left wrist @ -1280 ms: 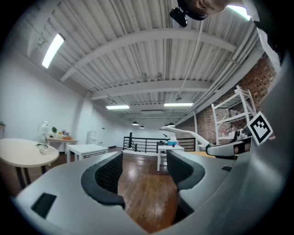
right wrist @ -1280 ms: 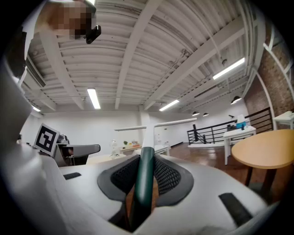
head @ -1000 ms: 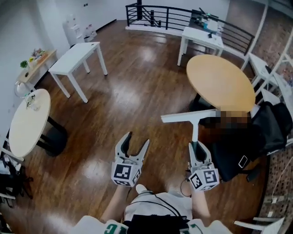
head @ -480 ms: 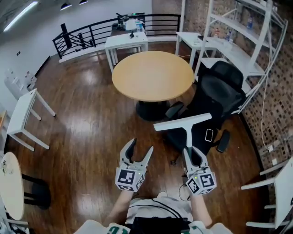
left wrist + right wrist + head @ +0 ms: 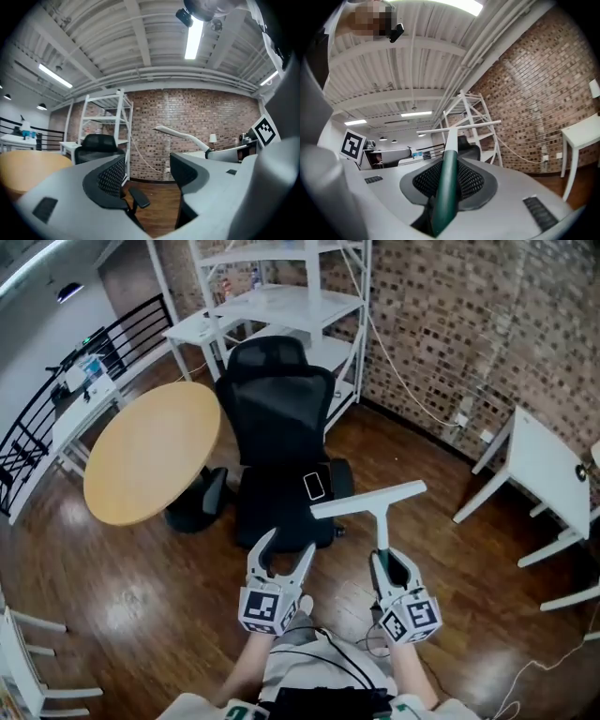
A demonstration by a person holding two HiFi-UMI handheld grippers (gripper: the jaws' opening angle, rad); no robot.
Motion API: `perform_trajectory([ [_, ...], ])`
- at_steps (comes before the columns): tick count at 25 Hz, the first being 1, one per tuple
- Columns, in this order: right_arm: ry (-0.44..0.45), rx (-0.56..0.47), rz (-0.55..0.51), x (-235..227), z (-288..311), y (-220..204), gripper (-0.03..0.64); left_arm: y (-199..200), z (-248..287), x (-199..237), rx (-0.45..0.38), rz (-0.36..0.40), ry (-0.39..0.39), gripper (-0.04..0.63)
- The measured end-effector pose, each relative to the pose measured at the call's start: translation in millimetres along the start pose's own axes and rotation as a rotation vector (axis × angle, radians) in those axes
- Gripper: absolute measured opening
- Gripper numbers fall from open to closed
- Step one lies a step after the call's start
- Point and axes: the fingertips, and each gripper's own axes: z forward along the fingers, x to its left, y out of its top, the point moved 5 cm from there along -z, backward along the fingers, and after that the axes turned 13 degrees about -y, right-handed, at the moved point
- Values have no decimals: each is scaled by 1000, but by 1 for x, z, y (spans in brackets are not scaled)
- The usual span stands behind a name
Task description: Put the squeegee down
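Squeegee (image 5: pixel 381 524) level, blade crosswise ahead

Your right gripper (image 5: pixel 448 176) has its fingers (image 5: pixel 474 182) clamped on the green handle of the squeegee (image 5: pixel 451 150) at centre frame; its white blade crosses above, before a white shelf rack (image 5: pixel 471 115) and a brick wall (image 5: pixel 543 89) at right

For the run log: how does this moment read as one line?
stage: squeegee not yet put down | right hand-held gripper: shut on squeegee handle | left hand-held gripper: open, empty | ahead: black office chair, phone on seat
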Motion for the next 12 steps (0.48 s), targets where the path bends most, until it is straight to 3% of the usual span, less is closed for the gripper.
perform_trajectory([
  [2,-119,-24,18,-36,-11,3,117,3,50,-18,20,-13,-137,284],
  [8,-424,-91,55,-126,-24,8,117,-2,175,-60,30,-1,-450,284],
  [12,-580,-126,58,-166,-30,17,117,3,251,-82,-29,48,-636,284],
])
